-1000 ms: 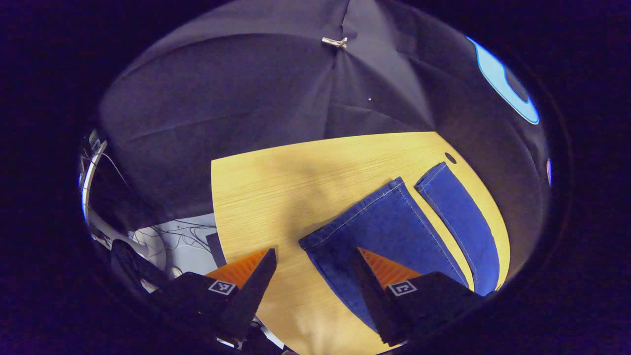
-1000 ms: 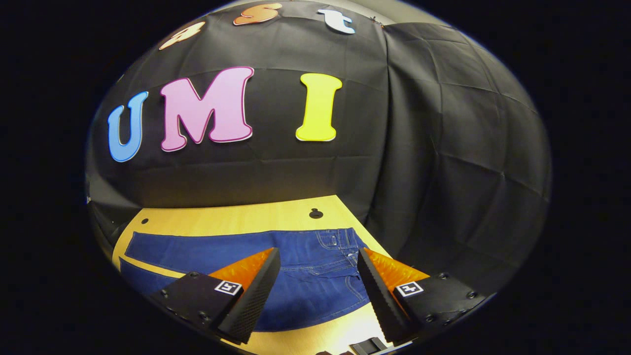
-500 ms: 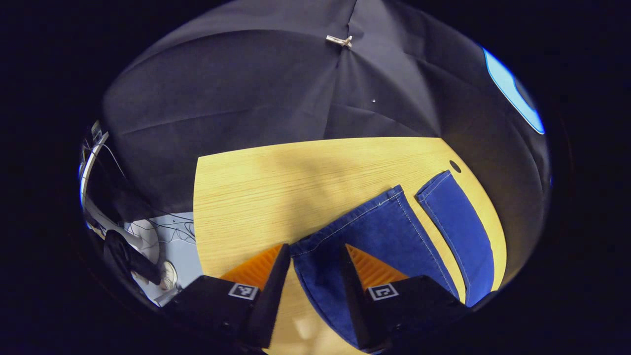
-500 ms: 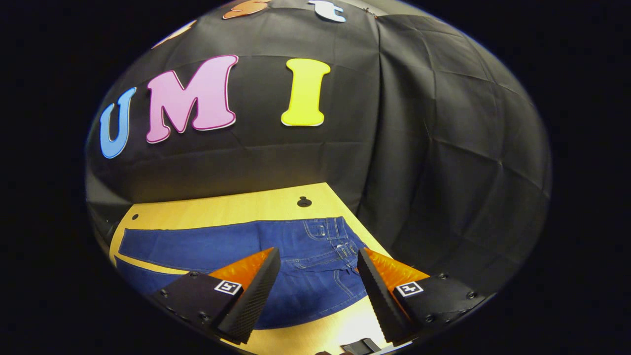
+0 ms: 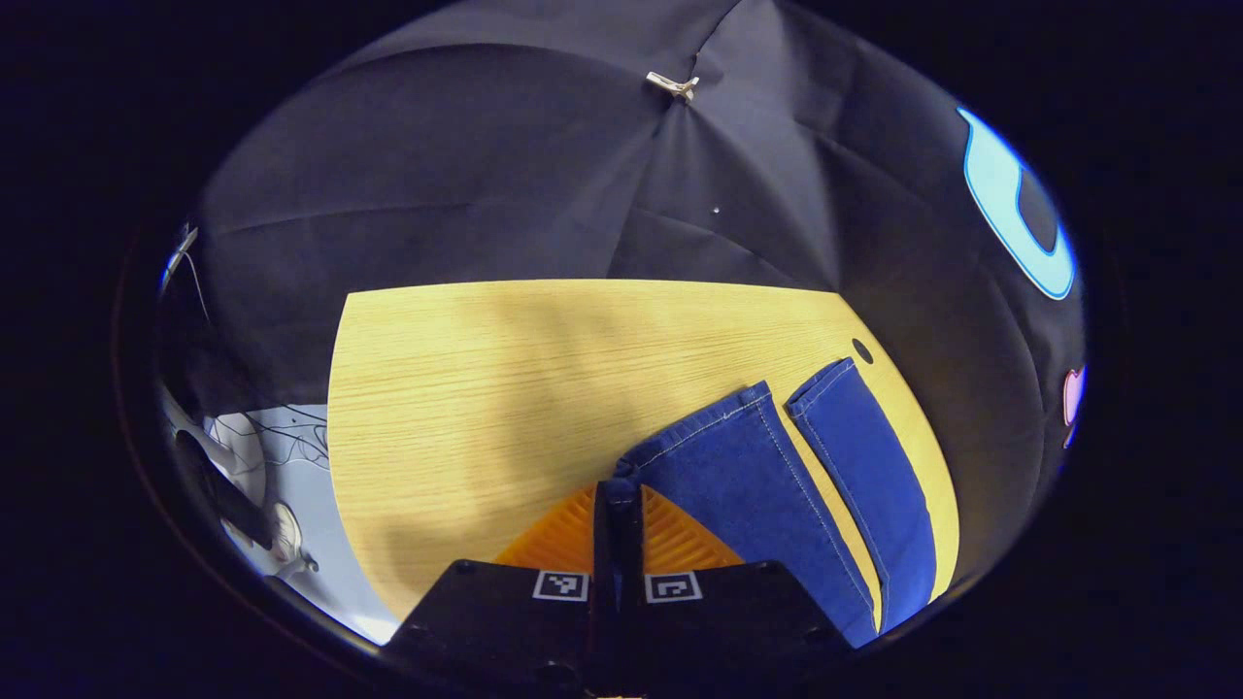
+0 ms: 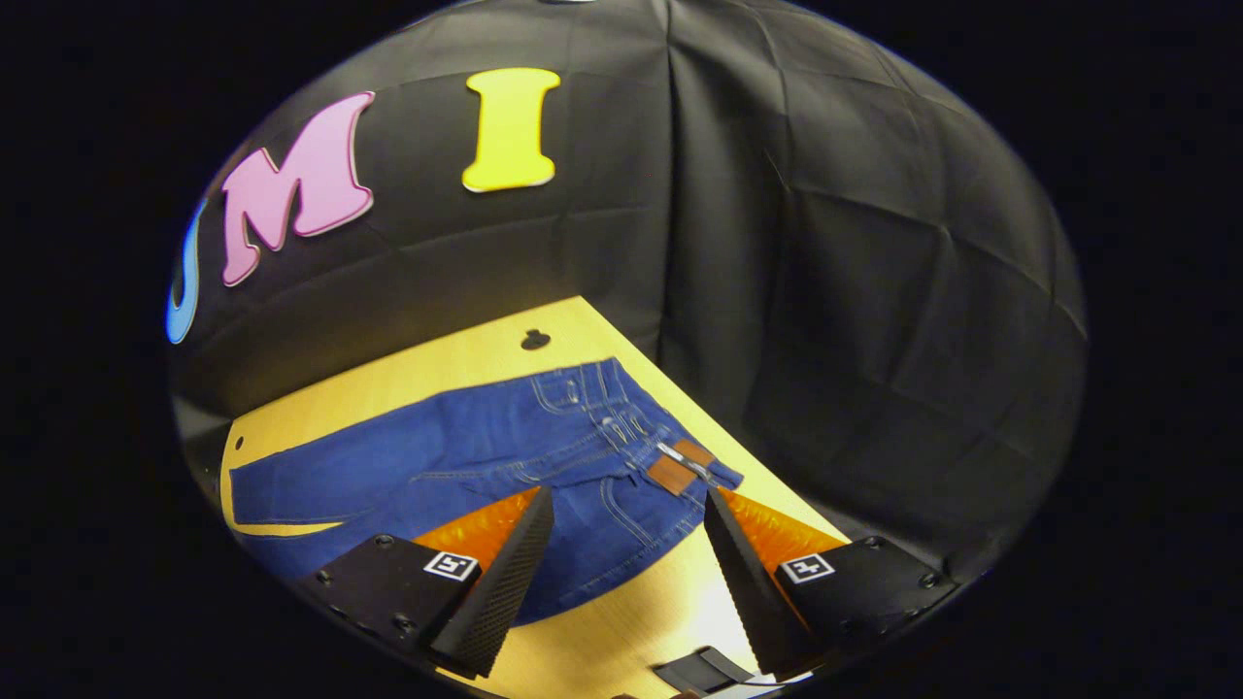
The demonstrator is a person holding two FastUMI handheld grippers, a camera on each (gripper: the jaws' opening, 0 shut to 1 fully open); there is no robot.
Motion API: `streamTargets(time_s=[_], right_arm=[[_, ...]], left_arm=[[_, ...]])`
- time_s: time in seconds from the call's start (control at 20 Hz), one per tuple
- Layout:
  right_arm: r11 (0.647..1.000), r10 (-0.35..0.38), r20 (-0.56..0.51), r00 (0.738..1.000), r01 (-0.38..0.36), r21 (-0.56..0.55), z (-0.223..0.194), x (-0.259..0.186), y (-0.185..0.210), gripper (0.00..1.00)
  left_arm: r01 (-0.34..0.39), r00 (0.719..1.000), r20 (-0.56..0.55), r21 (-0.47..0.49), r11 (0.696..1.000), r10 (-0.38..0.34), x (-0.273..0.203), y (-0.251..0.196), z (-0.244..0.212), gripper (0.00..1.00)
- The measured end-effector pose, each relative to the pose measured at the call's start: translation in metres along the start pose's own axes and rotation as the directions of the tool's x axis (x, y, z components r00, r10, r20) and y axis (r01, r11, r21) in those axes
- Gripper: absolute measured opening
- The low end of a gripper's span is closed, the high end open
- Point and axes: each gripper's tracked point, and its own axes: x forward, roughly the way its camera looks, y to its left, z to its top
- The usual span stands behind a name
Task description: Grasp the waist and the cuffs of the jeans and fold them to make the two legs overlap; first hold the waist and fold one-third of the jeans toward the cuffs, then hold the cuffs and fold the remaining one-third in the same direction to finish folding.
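On the wooden counter (image 5: 466, 388), the jeans (image 6: 466, 466) lie spread flat, legs apart.

Left tongs (image 5: 619, 500) are pinched together on the corner of the near leg's cuff (image 5: 631, 466); the other leg (image 5: 859, 456) lies just beside it, toward the counter's far edge. Right tongs (image 6: 626, 544) hang wide apart above the waist (image 6: 670, 466), gripping nothing, with the leather patch between their tips. Denim looks thick, soft and fairly heavy; it should drape and drag rather than slide, so a hold on the doubled hem and on the stiff waistband near the patch seems safest.
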Motion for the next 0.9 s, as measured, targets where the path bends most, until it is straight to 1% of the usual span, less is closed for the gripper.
streamTargets(time_s=[0.1,0.2,0.35,0.4,0.5,0.6,0.7,0.8,0.9], right_arm=[[0.998,-0.026,-0.051,0.998,0.029,0.05,-0.014,0.011,-0.013,0.98],[0.989,-0.067,-0.097,0.993,0.079,0.124,-0.026,0.023,-0.027,0.98],[0.958,-0.142,-0.113,0.983,0.165,0.233,-0.031,0.043,-0.052,0.98],[0.947,-0.165,-0.125,0.978,0.193,0.257,-0.031,0.05,-0.061,0.98],[0.932,-0.183,-0.156,0.971,0.222,0.287,-0.035,0.07,-0.07,0.98],[0.924,-0.209,-0.178,0.962,0.254,0.287,-0.038,0.088,-0.077,0.98],[0.913,-0.222,-0.187,0.957,0.272,0.305,-0.036,0.104,-0.077,0.99],[0.904,-0.212,-0.21,0.954,0.273,0.33,-0.038,0.115,-0.071,0.98],[0.902,-0.195,-0.22,0.956,0.262,0.342,-0.038,0.123,-0.063,0.96]], left_arm=[[0.018,1.0,-0.006,0.013,1.0,-0.018,-0.001,0.0,0.0,0.07],[0.017,1.0,-0.012,0.031,0.999,-0.017,-0.001,0.001,0.0,0.07],[-0.003,1.0,-0.018,0.06,0.998,0.004,-0.001,0.001,0.0,0.07],[-0.007,1.0,-0.019,0.066,0.998,0.009,0.0,0.001,0.0,0.07],[-0.007,1.0,-0.022,0.07,0.997,0.009,0.0,0.0,0.0,0.07],[-0.004,1.0,-0.026,0.066,0.998,0.006,0.0,0.0,0.0,0.07],[-0.003,1.0,-0.029,0.055,0.998,0.005,0.0,0.001,0.0,0.07],[-0.005,1.0,-0.03,0.05,0.999,0.006,0.0,0.001,0.0,0.07],[-0.01,0.999,-0.032,0.054,0.999,0.012,0.0,0.0,0.0,0.07]])
